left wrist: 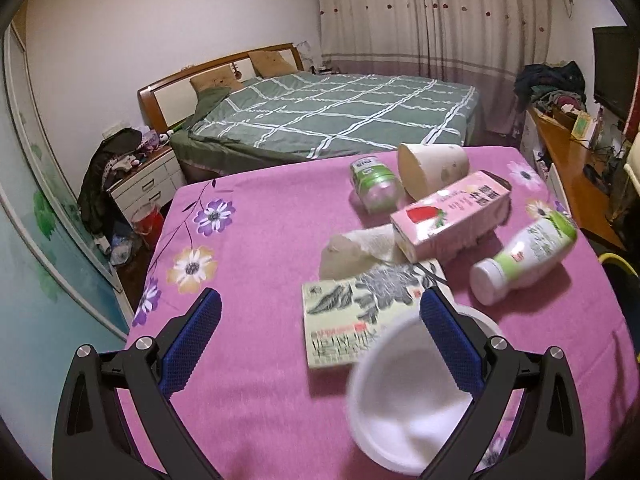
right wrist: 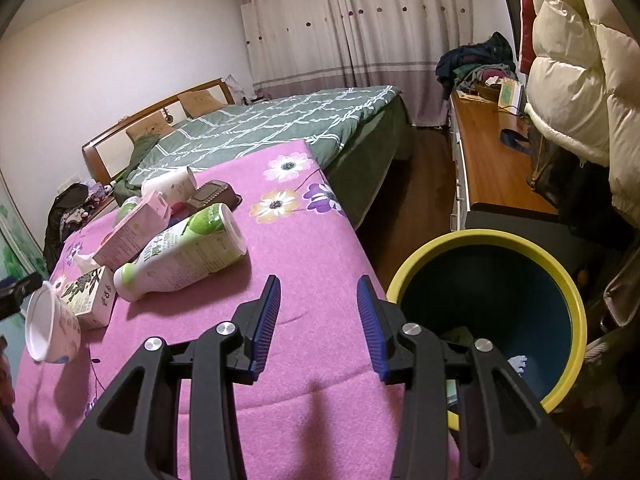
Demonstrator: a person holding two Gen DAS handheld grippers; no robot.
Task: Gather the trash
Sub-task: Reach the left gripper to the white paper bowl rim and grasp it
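Observation:
Trash lies on a table under a pink flowered cloth (left wrist: 260, 240). A white paper cup (left wrist: 404, 392) (right wrist: 48, 328) rests on its side, its rim overlapped by the right finger of my left gripper (left wrist: 320, 308), which stands wide open. Beyond it lie a green-printed box (left wrist: 352, 320), a crumpled tissue (left wrist: 360, 248), a pink strawberry carton (left wrist: 448, 216), a white bottle with a green label (left wrist: 524, 256) (right wrist: 184, 252), a clear jar (left wrist: 374, 184) and a beige cup (left wrist: 432, 168). My right gripper (right wrist: 318, 280) is open and holds nothing, over the table's right edge beside a yellow-rimmed bin (right wrist: 480, 234).
A bed with a green checked cover (left wrist: 340, 116) stands behind the table. A nightstand (left wrist: 144, 184) and a red bucket (left wrist: 146, 222) are at the left. A long wooden dresser (right wrist: 492, 168) and a hanging white puffy jacket (right wrist: 576, 80) are at the right, beyond the bin.

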